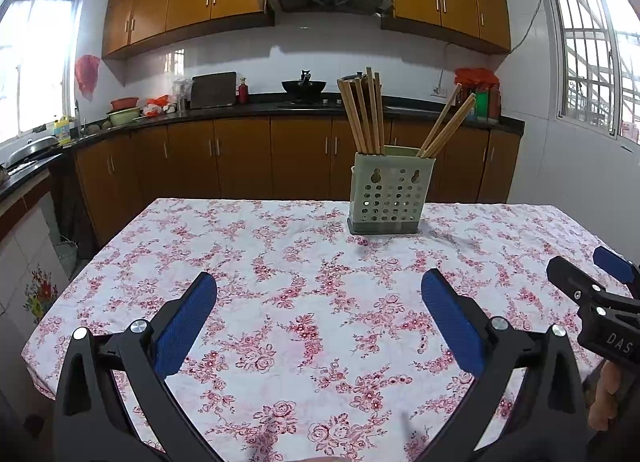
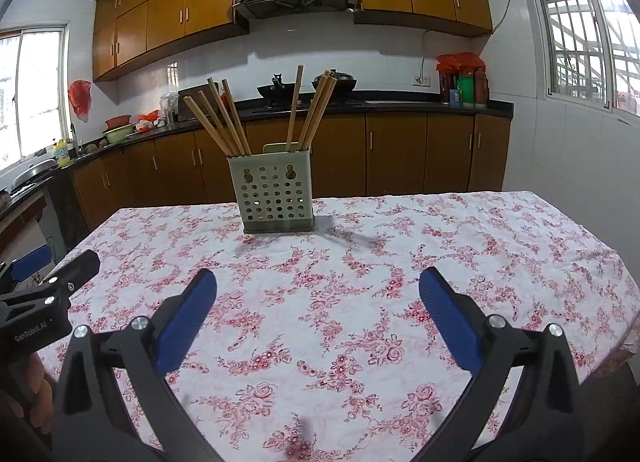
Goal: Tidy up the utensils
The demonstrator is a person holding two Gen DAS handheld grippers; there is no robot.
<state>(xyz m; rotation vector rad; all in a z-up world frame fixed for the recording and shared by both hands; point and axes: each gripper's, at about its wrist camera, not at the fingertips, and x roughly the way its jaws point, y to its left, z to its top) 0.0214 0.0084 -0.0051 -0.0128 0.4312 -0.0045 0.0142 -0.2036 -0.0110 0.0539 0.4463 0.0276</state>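
Observation:
A pale green perforated utensil holder [image 1: 388,192] stands upright at the far side of the table; it also shows in the right wrist view [image 2: 274,194]. Several wooden chopsticks [image 1: 364,114] stand in it in two bunches, one on the left [image 2: 218,118] and one on the right [image 2: 314,112]. My left gripper [image 1: 319,294] is open and empty above the tablecloth, well short of the holder. My right gripper [image 2: 318,292] is open and empty too, also short of the holder. Each gripper shows at the edge of the other's view.
The table [image 1: 280,262] carries a white cloth with pink flowers [image 2: 440,246]. Behind it run a dark kitchen counter [image 1: 240,110] with pots, bowls and a wok, and brown cabinets. Windows are at left and right.

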